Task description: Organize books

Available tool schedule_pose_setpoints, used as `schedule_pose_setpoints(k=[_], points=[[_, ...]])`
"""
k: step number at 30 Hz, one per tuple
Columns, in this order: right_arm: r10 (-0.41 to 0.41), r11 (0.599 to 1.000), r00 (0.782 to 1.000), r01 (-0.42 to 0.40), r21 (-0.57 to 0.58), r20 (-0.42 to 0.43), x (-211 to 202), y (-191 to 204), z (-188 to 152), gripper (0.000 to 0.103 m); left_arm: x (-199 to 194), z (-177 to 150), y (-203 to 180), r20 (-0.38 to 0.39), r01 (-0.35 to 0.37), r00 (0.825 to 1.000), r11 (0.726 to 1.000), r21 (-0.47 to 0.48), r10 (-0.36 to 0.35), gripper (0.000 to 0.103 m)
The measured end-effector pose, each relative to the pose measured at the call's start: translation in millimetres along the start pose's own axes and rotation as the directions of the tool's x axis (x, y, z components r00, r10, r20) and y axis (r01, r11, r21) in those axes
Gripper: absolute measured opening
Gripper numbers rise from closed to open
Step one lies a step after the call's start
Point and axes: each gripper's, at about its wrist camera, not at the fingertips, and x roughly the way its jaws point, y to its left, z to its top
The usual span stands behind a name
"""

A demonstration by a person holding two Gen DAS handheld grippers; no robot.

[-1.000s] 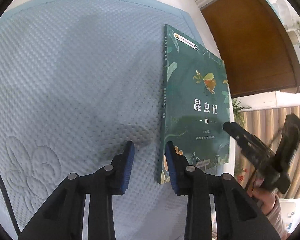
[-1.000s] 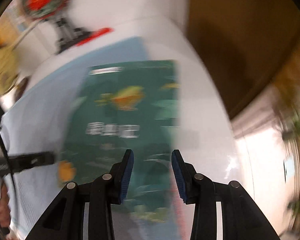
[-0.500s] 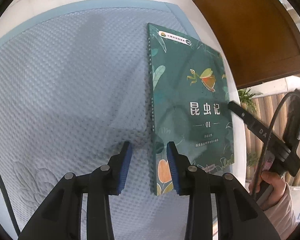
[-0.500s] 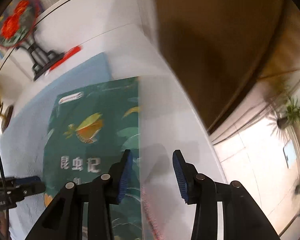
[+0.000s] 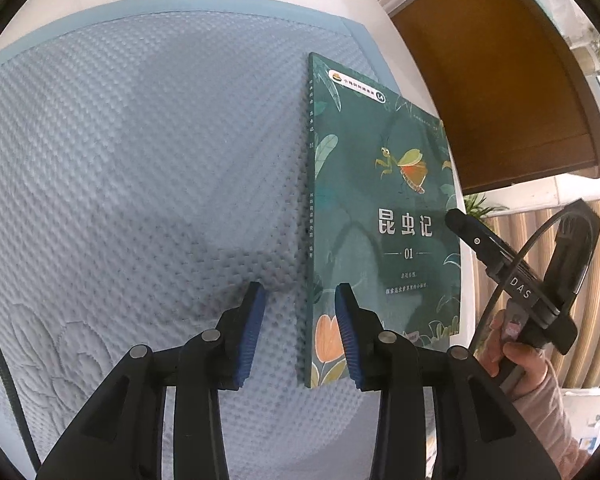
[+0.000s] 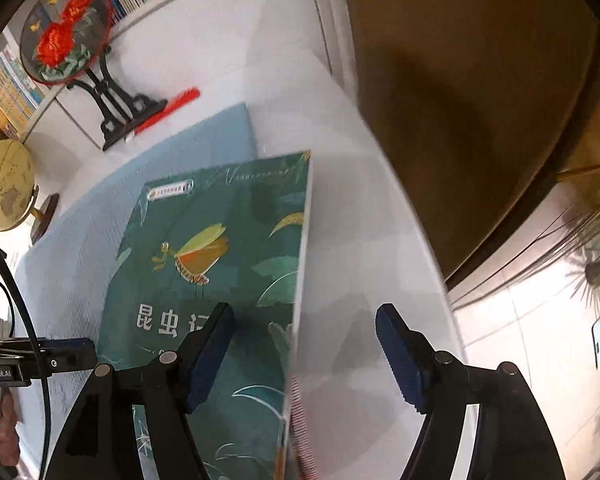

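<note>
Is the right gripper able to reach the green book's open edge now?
Probably yes: the right gripper, its jaws opening, straddles the green book's page edge, with nothing in between.

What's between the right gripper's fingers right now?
The green book's right edge runs up between the opening fingers of the right gripper, untouched, in the right wrist view.

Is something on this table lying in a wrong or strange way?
Slightly. The green book lies flat, partly on the blue mat and partly off it, its right side over the white table near the edge. Nothing looks damaged or spilled.
</note>
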Motion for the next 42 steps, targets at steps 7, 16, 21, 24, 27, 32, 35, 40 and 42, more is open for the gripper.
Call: schedule_pose_setpoints(k=[7,16,21,24,27,32,35,40,42], points=[[0.194,0.978,0.980,-0.190,0.086,-0.041,5,-8,0,0.073,0,-1,-2,0.015,-0.016,1.000,1.000,-0.001,0.016,0.034],[0.186,0.976,0.973,-0.199,-0.090,-0.138,14,59,-11,0.078,0,-5,1,0.010,0.012,1.000,0.999,-0.032,-0.012,0.034],[0.143,0.978,0.982,-0.159,-0.138,-0.120,10,79,-10,0.080,-8,-22,11,-0.011,0.044,0.999,0.997,-0.067,-0.045,0.034],[0.041,0.980,0.995,-0.058,-0.192,-0.088,5,93,-15,0.080,-11,-35,16,-0.015,0.060,0.998,0.996,-0.071,-0.061,0.034],[-0.080,0.959,0.997,0.073,-0.274,-0.017,-2,110,-25,0.078,-20,-43,23,0.013,0.036,0.999,0.996,-0.075,-0.035,0.034],[-0.041,0.971,0.998,0.031,-0.236,-0.038,6,115,-26,0.079,-21,-30,38,0.029,0.055,0.998,0.995,-0.088,-0.053,0.033],[-0.042,0.969,0.999,0.032,-0.244,-0.033,11,117,-30,0.079,-22,-20,36,0.072,0.031,0.997,0.995,-0.090,-0.025,0.033],[-0.021,0.969,0.999,0.010,-0.247,-0.041,7,115,-33,0.081,-18,-6,37,0.098,0.035,0.995,0.992,-0.125,-0.023,0.033],[-0.040,0.967,0.999,0.030,-0.253,-0.037,8,113,-32,0.081,-17,-3,37,0.088,0.039,0.996,0.990,-0.133,-0.028,0.034]])
